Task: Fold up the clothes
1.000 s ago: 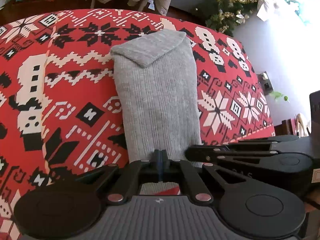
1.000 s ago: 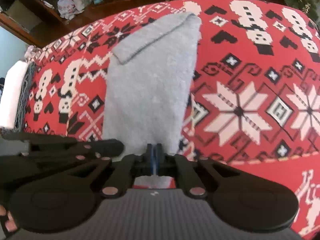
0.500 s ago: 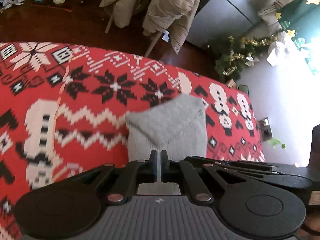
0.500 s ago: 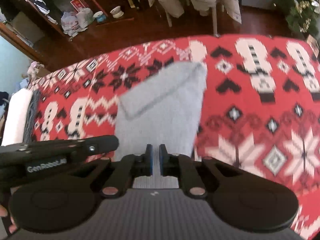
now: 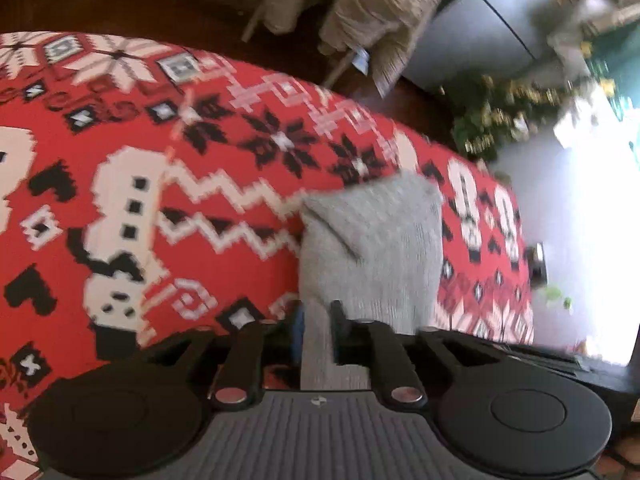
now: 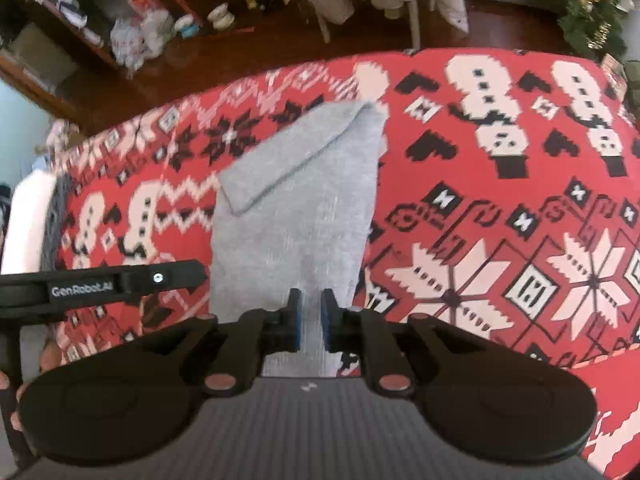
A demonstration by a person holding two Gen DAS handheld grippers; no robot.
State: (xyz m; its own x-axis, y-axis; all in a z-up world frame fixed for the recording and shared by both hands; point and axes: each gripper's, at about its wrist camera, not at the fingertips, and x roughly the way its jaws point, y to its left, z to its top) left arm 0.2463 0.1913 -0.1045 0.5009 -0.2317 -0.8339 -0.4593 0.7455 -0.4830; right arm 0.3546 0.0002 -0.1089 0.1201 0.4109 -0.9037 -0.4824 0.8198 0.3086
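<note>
**Grey knit garment, folded, lying on patterned red cloth**

Item: one grey knit garment (image 6: 296, 216), folded into a long narrow strip, lying flat on the bench under a red cloth (image 6: 500, 208) printed with white snowmen, snowflakes and black motifs. Its far end is turning back over itself in a slanted flap. The near end is running down between both pairs of jaws.

Left gripper (image 5: 316, 332): jaws are opening, standing apart with the grey knit showing in the gap; the pads are not pressing on it. The view is blurring with motion. In the right wrist view this gripper is showing as a black bar lettered "GenRobot.AI", lying just beside the garment's left edge.

Right gripper (image 6: 311, 320): jaws are opening, blue pads (image 6: 297, 326) standing narrowly apart, the garment's near end lying in the gap without being pinched.

Surroundings: beige coats (image 5: 372, 12) hanging past the bench's far edge; a dark wooden floor; shelving (image 6: 100, 12) holding cups and bags; tinselled greenery (image 5: 492, 120) to the right; fingertips of a person's hand (image 6: 10, 404) showing at the lower left edge.
</note>
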